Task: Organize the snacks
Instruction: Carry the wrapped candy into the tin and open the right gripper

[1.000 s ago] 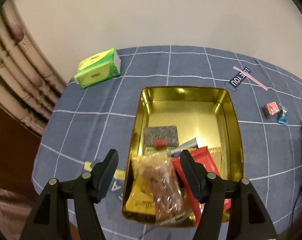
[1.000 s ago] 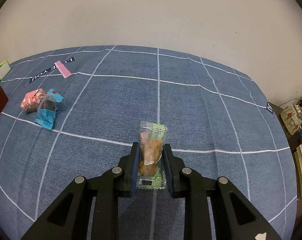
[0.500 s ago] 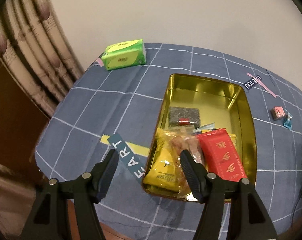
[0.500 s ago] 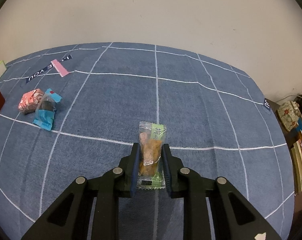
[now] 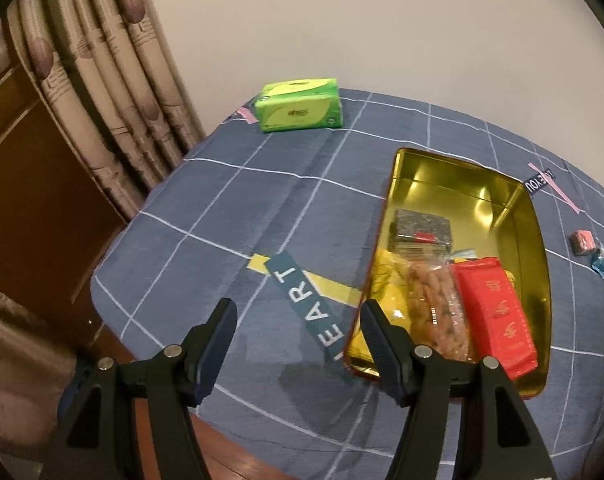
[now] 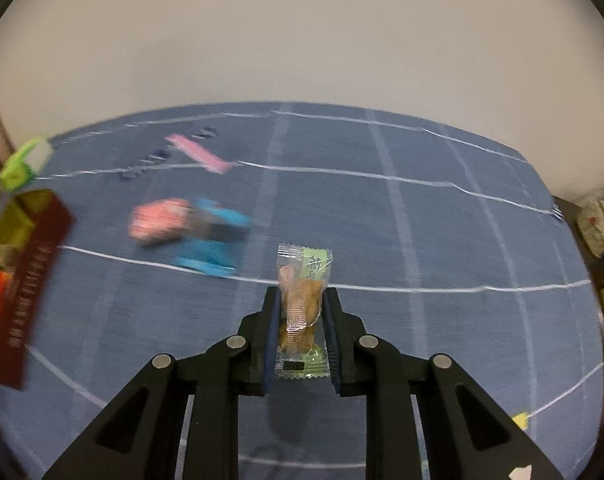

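The right gripper (image 6: 300, 320) clenches a clear snack packet (image 6: 302, 300) above the blue checked tablecloth (image 6: 442, 240), pink and blue sweets (image 6: 186, 228) lying at its ten o'clock. The left gripper (image 5: 298, 322) hangs released and empty, the gold tin (image 5: 518, 216) of snacks at its two o'clock, a green tissue pack (image 5: 300, 105) at twelve.

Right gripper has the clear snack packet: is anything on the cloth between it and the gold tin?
Yes. The right gripper, shut on the clear snack packet, has the pink candy and blue-wrapped candy lying on the cloth between it and the gold tin at far left. Carried above them, nothing blocks it.
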